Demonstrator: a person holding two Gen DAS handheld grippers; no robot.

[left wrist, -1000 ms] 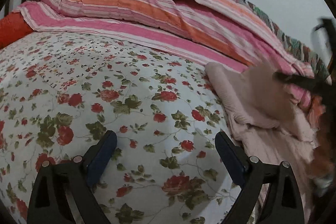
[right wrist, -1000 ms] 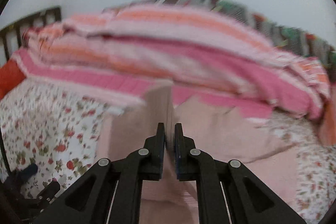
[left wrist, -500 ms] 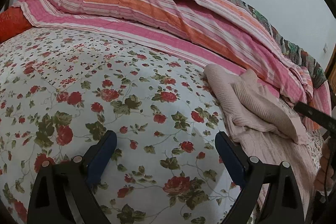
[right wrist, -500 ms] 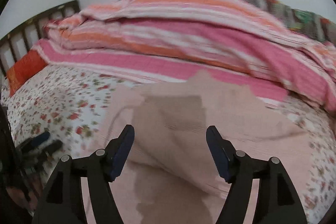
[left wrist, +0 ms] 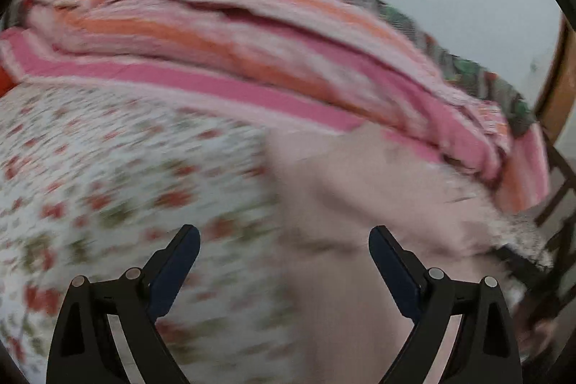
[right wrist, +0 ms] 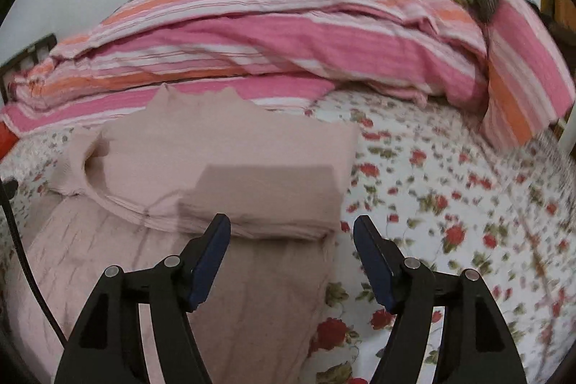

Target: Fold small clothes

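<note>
A pale pink knit garment (right wrist: 201,153) lies on the flowered bedsheet (right wrist: 450,197), with a folded part (right wrist: 266,197) laid over its middle. My right gripper (right wrist: 291,233) is open and empty, just above the near edge of that fold. In the blurred left wrist view the same garment (left wrist: 360,204) fills the right half. My left gripper (left wrist: 284,243) is open and empty, over the garment's left edge.
A pink and orange striped quilt (right wrist: 288,35) is heaped along the far side of the bed, also in the left wrist view (left wrist: 252,35). A dark headboard (right wrist: 28,56) stands at far left. A wooden frame (left wrist: 558,78) and a dark chair (left wrist: 554,204) are at right.
My right gripper opened and let go of the garment's fold, which now lies flat. My left gripper swung right toward the garment; its view is blurred from motion.
</note>
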